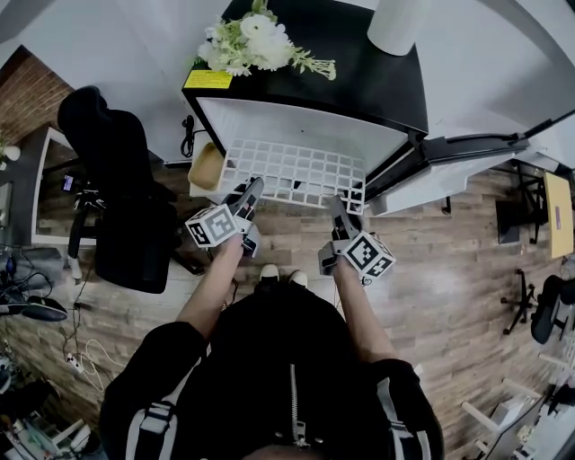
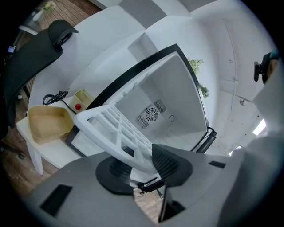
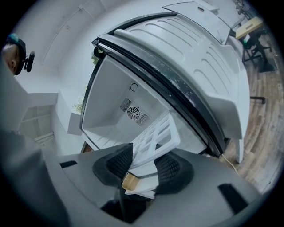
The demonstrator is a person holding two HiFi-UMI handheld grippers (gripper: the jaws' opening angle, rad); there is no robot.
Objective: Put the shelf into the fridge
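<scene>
Two grippers held one item between them: a white plastic shelf (image 1: 292,172), flat and rectangular, moulded as an open grid of square cells inside a thicker rim. We logged the left gripper (image 1: 252,190) closed on the left part of the shelf's near edge, its ribbed black pads (image 2: 166,163) set fairly wide apart on the rim. The right gripper (image 1: 340,208) was clamped on the right part of that edge. The shelf lay at the mouth of the fridge (image 1: 359,81), far edge toward the cavity; how far inside it reached we could not tell. Fridge: compact, glossy black top, smooth white liner, round fan grille (image 2: 152,114) on the back wall, moulded white door (image 1: 449,166) swung open to the right. On its top we noted white flowers (image 1: 260,40) and a white cylinder (image 1: 400,22), the latter cut off by the frame. Beside the fridge stood a beige tray (image 1: 208,166), shallow and round-cornered, partly hidden by the shelf in the head view; its smooth inner floor showed in the left gripper view.
</scene>
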